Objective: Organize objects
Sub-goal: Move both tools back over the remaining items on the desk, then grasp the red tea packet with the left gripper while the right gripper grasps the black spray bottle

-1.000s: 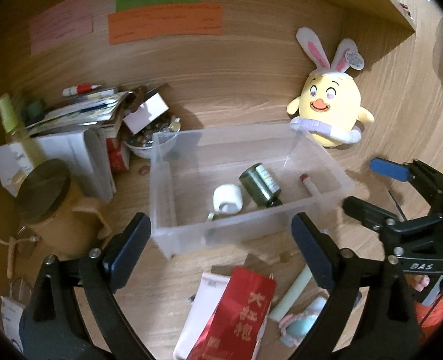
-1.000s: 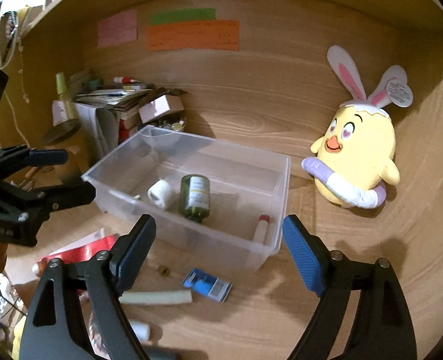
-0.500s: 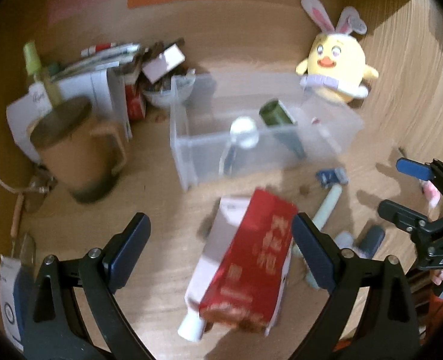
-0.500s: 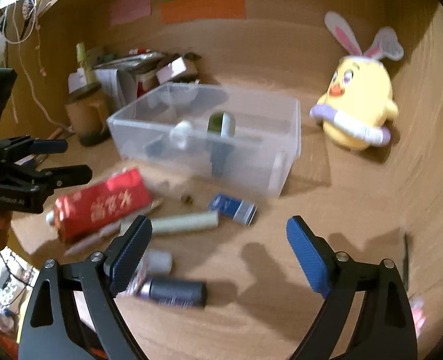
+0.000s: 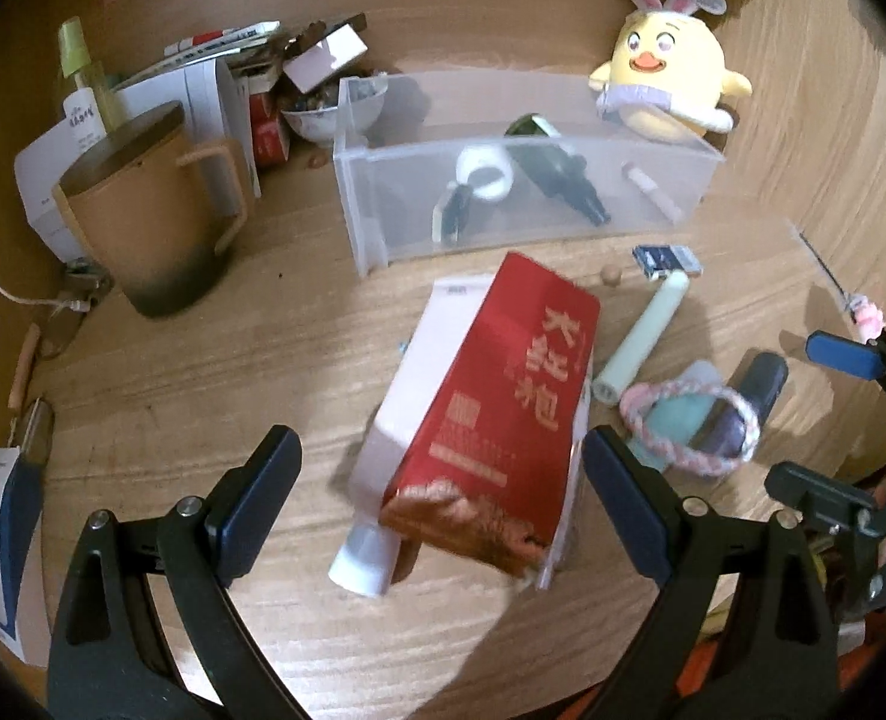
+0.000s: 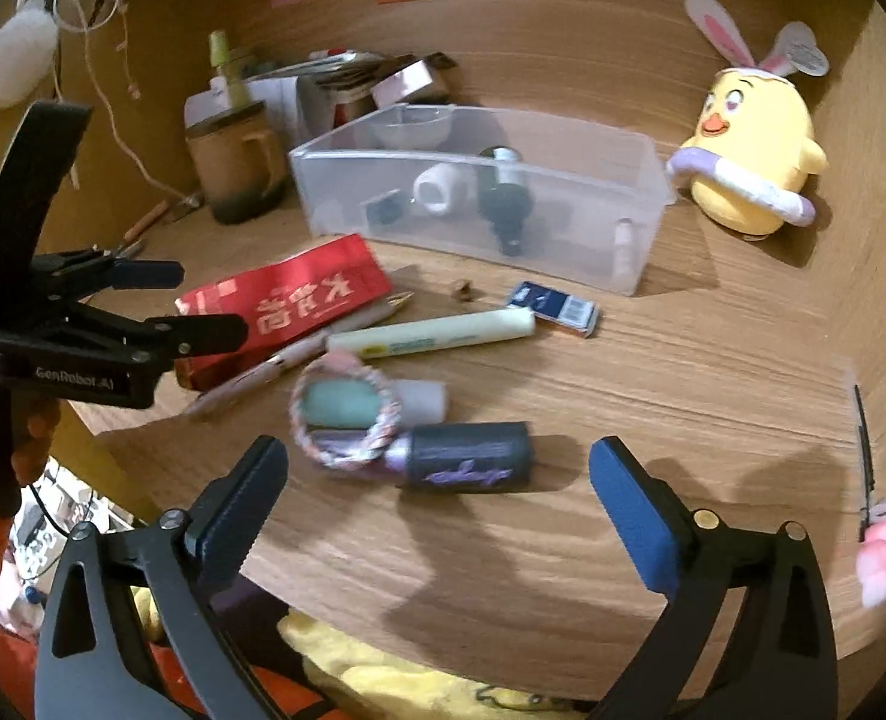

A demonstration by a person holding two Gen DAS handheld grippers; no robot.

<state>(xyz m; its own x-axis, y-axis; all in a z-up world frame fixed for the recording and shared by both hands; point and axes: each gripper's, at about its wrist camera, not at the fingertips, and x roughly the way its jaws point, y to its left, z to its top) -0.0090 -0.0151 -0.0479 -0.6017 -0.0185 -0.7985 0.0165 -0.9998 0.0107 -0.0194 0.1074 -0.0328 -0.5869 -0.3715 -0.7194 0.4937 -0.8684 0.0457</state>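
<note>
L gripper (image 5: 437, 480) hung open over the red tea carton (image 5: 496, 414) lying on the desk before the clear bin (image 5: 371, 204), R gripper (image 6: 437, 495) open too; carton looked light, crushable — pinch across its narrow sides

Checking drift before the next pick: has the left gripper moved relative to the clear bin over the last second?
Yes. The left gripper has pulled back from the clear bin; its open fingers now frame the red carton on the desk.

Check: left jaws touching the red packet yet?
Apart. Left wrist view shows the left gripper open, bare desk between each jaw and the red packet.
</note>
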